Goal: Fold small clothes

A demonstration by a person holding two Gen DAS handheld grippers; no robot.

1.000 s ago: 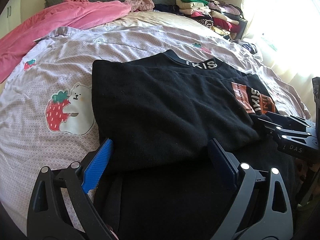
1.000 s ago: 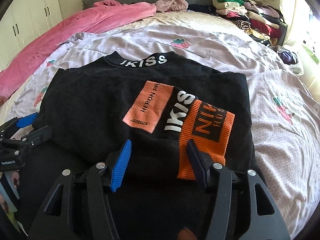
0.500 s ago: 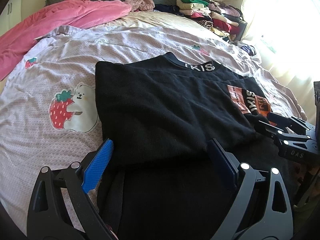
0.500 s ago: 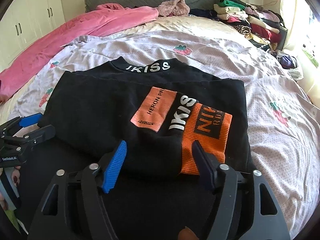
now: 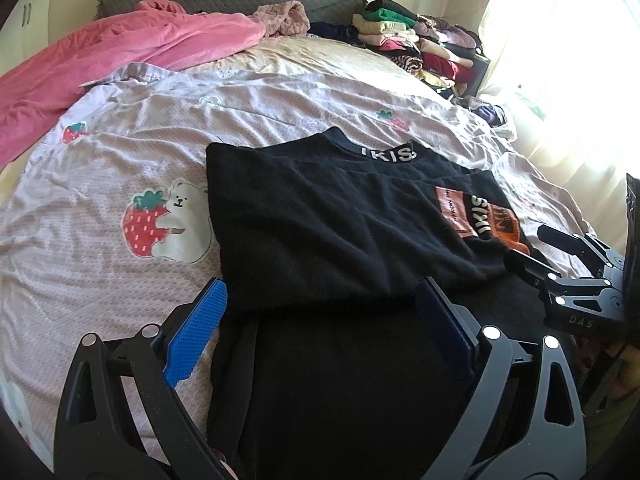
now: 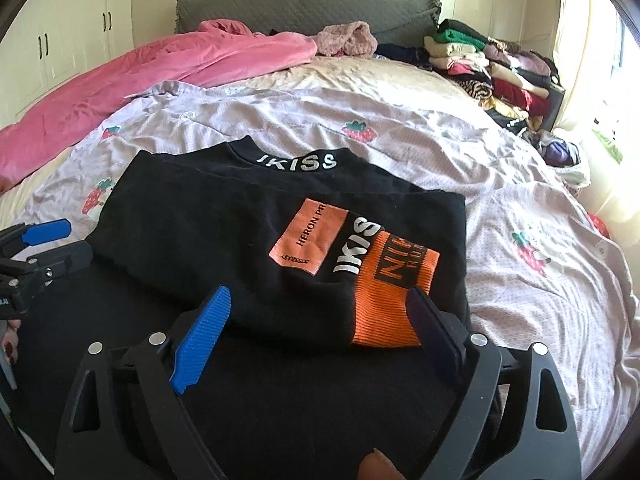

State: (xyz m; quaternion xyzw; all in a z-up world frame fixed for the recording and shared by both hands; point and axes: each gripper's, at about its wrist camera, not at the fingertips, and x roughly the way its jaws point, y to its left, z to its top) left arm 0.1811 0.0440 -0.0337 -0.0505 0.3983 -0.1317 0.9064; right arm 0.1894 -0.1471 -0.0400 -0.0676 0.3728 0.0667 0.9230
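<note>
Black knit, soft and light, the sweater (image 6: 248,240) lies mid-bed on the strawberry quilt (image 6: 500,208), near part doubled over; it should drape limply, so the empty, wide-open left gripper (image 5: 320,312) and right gripper (image 6: 320,320) best pinch the near fold's corners.

I'm seeing strong daylight pouring in from the window (image 5: 576,64) on the right, blowing out that side to white glare in both views. The bed (image 6: 440,152) is showing evenly bright; the black shirt (image 5: 320,232) is losing detail in its dark folds. Fisheye bending and dark corners are ringing both frames; focus is staying fairly sharp.
</note>
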